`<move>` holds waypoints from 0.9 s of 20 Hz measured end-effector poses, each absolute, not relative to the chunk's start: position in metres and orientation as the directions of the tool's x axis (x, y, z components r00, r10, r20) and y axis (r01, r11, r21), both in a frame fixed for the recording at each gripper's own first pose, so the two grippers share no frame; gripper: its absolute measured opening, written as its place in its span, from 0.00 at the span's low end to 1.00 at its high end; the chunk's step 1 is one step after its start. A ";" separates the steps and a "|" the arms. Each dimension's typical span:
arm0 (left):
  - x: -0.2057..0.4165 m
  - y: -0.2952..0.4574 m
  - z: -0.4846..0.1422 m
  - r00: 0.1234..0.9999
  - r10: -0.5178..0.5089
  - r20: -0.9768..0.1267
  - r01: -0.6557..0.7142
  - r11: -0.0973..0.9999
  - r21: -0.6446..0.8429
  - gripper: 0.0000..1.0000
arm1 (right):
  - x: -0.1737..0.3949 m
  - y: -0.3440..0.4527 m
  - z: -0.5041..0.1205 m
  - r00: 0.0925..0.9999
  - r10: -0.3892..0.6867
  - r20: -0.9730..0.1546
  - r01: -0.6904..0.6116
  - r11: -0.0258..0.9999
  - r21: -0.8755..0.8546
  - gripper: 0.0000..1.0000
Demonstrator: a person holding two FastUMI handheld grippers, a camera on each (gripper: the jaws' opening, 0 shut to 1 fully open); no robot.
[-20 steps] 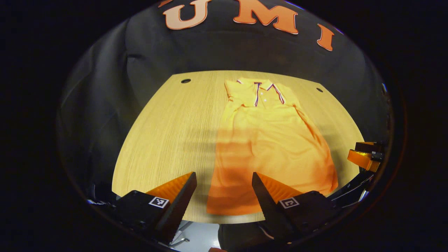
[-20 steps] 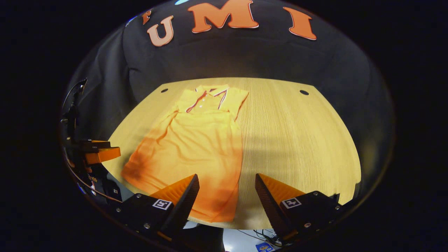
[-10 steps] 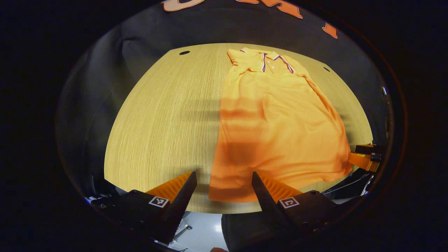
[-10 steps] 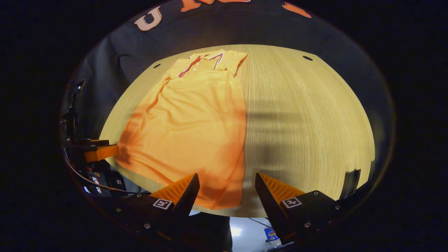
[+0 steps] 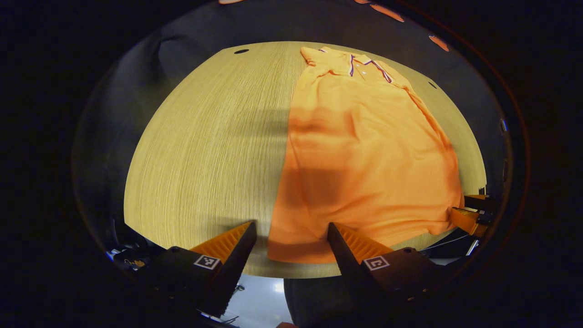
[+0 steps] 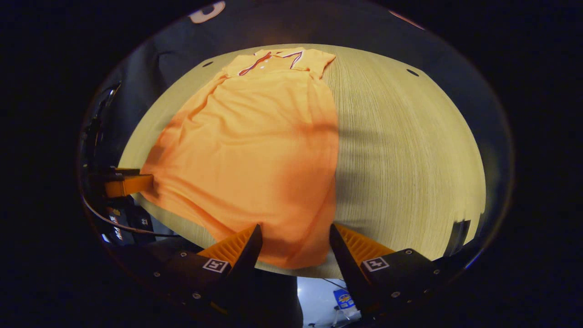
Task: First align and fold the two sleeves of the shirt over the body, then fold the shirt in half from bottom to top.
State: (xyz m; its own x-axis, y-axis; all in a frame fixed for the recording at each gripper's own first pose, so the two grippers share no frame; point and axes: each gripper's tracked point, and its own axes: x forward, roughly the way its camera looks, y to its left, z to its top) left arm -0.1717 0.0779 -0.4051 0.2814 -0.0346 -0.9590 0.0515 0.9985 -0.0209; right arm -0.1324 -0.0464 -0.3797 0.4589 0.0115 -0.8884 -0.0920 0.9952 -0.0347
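Orange shirt (image 5: 364,155) lies sleeves-in on the wooden surface (image 5: 205,146); both claws, left (image 5: 291,241) and right (image 6: 295,243), gape apart over the 2 hem corners at frame bottom, likely about to pinch.

A matt, soft knit cloth shirt (image 5: 364,150) is seen spread on a pale wood-grain tabletop (image 5: 205,146) with a smooth, low-sheen finish; ribbed inner faces are shown on the fingers (image 6: 227,248).

Light wood-grain desk (image 5: 205,150) with small dark holes | black cloth wall (image 5: 191,41) behind | pale floor (image 6: 314,291) below
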 end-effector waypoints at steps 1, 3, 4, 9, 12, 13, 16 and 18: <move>-0.169 0.074 -0.403 0.291 -0.039 -0.956 0.063 0.998 -0.021 0.99 | -0.133 -0.046 -0.381 0.450 0.006 -0.893 -0.090 0.995 -0.039 0.87; -0.168 0.066 -0.404 0.308 -0.049 -0.950 0.094 0.995 -0.021 0.98 | -0.132 -0.048 -0.380 0.441 -0.001 -0.897 -0.035 0.999 -0.019 0.72; -0.167 0.061 -0.402 0.314 -0.053 -0.948 0.104 0.994 -0.022 0.97 | -0.130 -0.052 -0.381 0.441 -0.002 -0.897 0.009 1.000 0.002 0.52; -0.169 0.041 -0.402 0.314 -0.084 -0.946 0.125 0.991 -0.047 0.31 | -0.139 -0.013 -0.381 0.409 0.253 -0.877 0.070 0.949 0.307 0.10; -0.170 0.030 -0.401 0.287 -0.139 -0.948 0.170 0.981 -0.093 0.10 | -0.145 -0.006 -0.379 0.403 0.353 -0.844 0.141 0.888 0.439 0.11; -0.167 0.029 -0.400 0.291 -0.151 -0.945 0.166 0.980 -0.106 0.10 | -0.143 -0.009 -0.377 0.410 0.351 -0.842 0.129 0.891 0.434 0.10; -0.155 0.023 -0.387 0.308 -0.208 -0.928 0.137 0.975 -0.173 0.10 | -0.128 -0.010 -0.363 0.459 0.372 -0.807 0.128 0.871 0.475 0.10; -0.142 0.028 -0.380 0.332 -0.201 -0.922 0.123 0.978 -0.169 0.10 | -0.128 -0.004 -0.360 0.446 0.418 -0.791 0.111 0.852 0.513 0.06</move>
